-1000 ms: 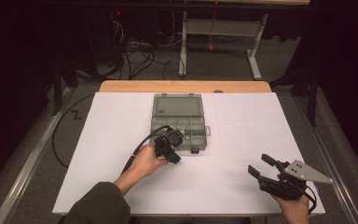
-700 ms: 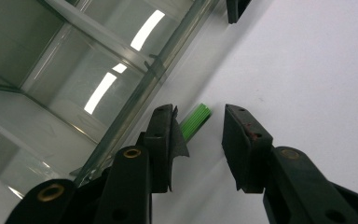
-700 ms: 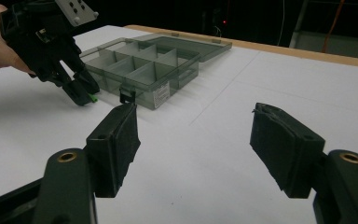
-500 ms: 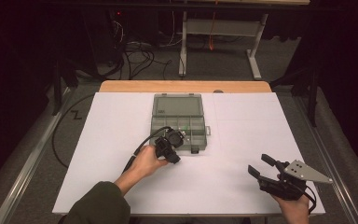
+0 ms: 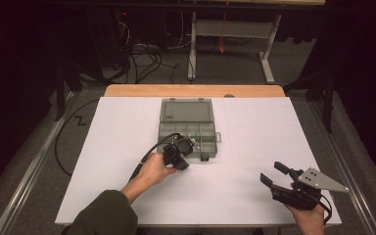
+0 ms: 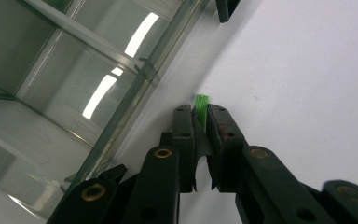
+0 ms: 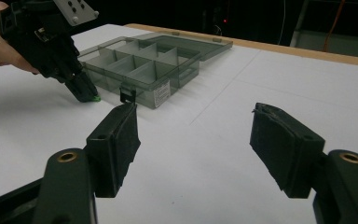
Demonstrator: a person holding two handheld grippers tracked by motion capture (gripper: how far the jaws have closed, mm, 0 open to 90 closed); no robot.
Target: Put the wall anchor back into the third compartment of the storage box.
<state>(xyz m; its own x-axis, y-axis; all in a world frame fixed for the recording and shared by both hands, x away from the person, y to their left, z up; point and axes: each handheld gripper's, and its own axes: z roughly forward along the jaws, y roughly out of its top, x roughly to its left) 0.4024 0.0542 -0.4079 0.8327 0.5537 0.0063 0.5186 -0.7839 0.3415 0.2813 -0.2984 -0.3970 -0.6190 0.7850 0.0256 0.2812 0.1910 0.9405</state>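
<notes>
My left gripper [image 6: 200,114] points down at the white table right beside the front wall of a clear grey compartment box [image 6: 74,93]. Its jaws have just been closing and now pinch a small green ribbed piece [image 6: 201,100], whose tip sticks out past the pads. From the right gripper view, the left gripper [image 7: 86,93] stands tilted with the green piece [image 7: 94,98] at its tip, left of the box's black latch [image 7: 127,93]. My right gripper [image 7: 196,135] hovers open with nothing between its fingers, near the table's front right [image 5: 274,174].
The box [image 5: 188,129] lies open at mid-table, its lid flat toward the far side. White paper covers the table [image 5: 254,147], and a wooden edge [image 5: 191,90] runs along the back. Cables and metal frame legs lie on the floor beyond.
</notes>
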